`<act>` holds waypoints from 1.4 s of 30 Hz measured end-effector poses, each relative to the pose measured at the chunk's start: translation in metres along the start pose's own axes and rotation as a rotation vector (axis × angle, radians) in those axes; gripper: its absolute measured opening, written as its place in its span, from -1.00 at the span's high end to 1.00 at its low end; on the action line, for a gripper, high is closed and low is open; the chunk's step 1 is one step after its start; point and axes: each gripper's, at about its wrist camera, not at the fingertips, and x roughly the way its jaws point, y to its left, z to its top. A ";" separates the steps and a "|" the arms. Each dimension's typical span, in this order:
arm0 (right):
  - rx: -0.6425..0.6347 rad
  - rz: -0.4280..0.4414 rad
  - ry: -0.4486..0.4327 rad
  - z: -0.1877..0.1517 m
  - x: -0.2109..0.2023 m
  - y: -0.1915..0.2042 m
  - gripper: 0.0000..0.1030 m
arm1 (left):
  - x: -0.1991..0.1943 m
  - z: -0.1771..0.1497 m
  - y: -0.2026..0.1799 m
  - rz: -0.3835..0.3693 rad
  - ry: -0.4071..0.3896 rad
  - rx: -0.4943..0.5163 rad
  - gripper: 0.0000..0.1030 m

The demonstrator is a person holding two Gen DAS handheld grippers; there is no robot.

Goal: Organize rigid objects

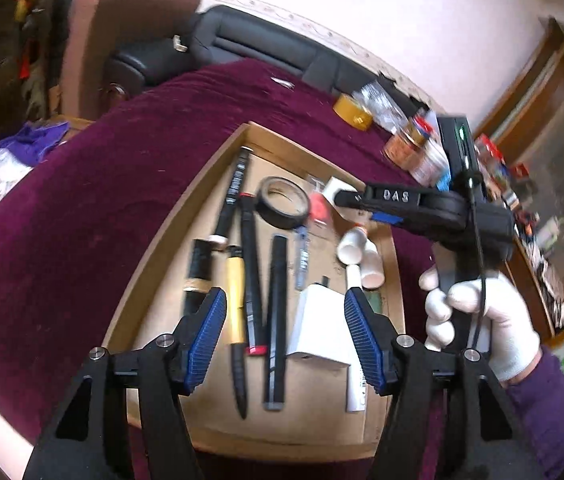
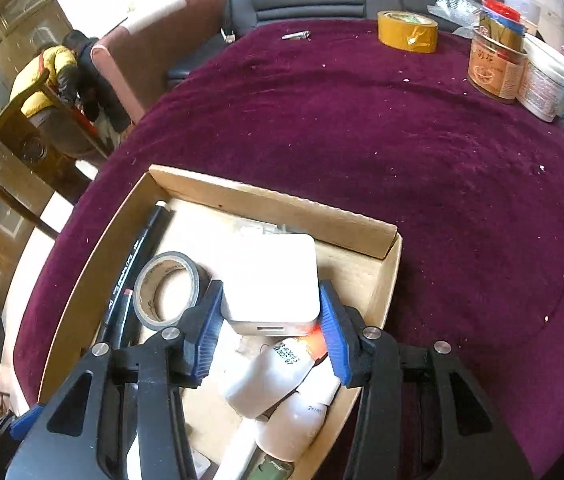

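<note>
My right gripper (image 2: 269, 320) jaws clamp white rounded plastic box (image 2: 271, 276) over shallow cardboard tray (image 2: 282, 204) | left gripper (image 1: 286, 336) jaws open, empty | risk: box slips sideways, knocks white bottles (image 2: 277, 384) lower centre

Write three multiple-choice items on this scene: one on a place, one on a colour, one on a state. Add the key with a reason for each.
1. Where is the black tape roll?
A. in the cardboard box
B. on the cloth beside the tins
C. on the sofa

2. What colour is the cloth on the table?
A. green
B. dark purple-red
C. white

3. What is the right gripper doing?
A. hanging open over the cloth
B. clamping the white box
C. gripping a pen

Key:
1 A, the roll lies inside the box walls next to the pens.
2 B, the cloth around the box is maroon.
3 B, both blue fingers press the white box's sides; the left gripper is open.
</note>
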 end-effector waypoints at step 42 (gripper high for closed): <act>-0.048 -0.300 -0.525 -0.215 -0.200 0.043 -0.52 | -0.143 -0.111 -0.118 0.172 -0.504 0.193 -0.83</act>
